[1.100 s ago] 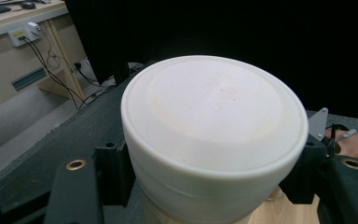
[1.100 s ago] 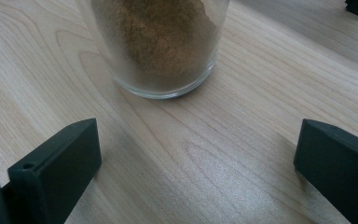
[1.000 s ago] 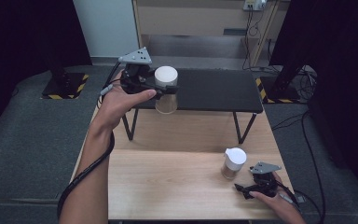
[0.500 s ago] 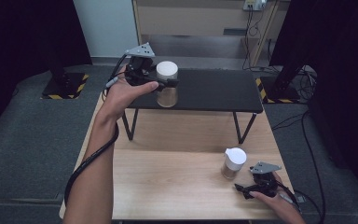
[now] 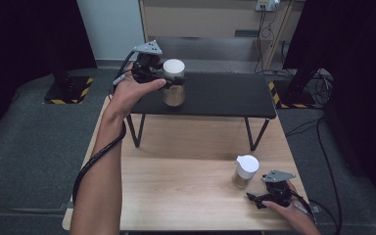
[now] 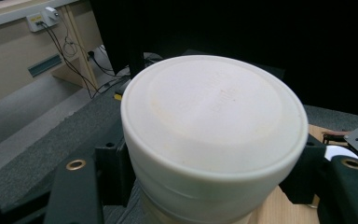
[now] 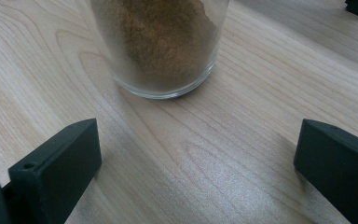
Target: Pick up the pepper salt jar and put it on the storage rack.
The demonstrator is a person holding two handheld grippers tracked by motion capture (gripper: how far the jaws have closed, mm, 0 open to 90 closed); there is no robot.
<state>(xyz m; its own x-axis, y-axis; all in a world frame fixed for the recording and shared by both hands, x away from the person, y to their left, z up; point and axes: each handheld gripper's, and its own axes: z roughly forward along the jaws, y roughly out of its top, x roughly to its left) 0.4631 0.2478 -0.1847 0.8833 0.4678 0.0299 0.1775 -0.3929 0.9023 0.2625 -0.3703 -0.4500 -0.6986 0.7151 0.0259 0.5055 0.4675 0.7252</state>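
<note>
High view: the left gripper (image 5: 169, 81), upper left of centre, is clamping a white-lidded glass jar of brown powder (image 5: 174, 89) just under its lid, over the black raised shelf (image 5: 225, 95). A tilt or slack grip could be dropping it. The right gripper (image 5: 266, 197), jaws apart, is resting lower right beside a second white-lidded jar (image 5: 245, 171).

Black raised surface (image 5: 225, 95) directly beneath the left claw (image 5: 174, 87), running off to its right. Light wooden surface (image 5: 176, 186) under the right claw (image 5: 252, 199). Grey carpeted floor (image 5: 29, 147) either side. Yellow-and-black striped stand base (image 5: 66, 93) left of the left claw; another (image 5: 293, 98) well to its right. Beyond the left claw, a pale wooden cabinet (image 5: 200, 17) with a socket strip (image 5: 267, 5) and dangling cables.
</note>
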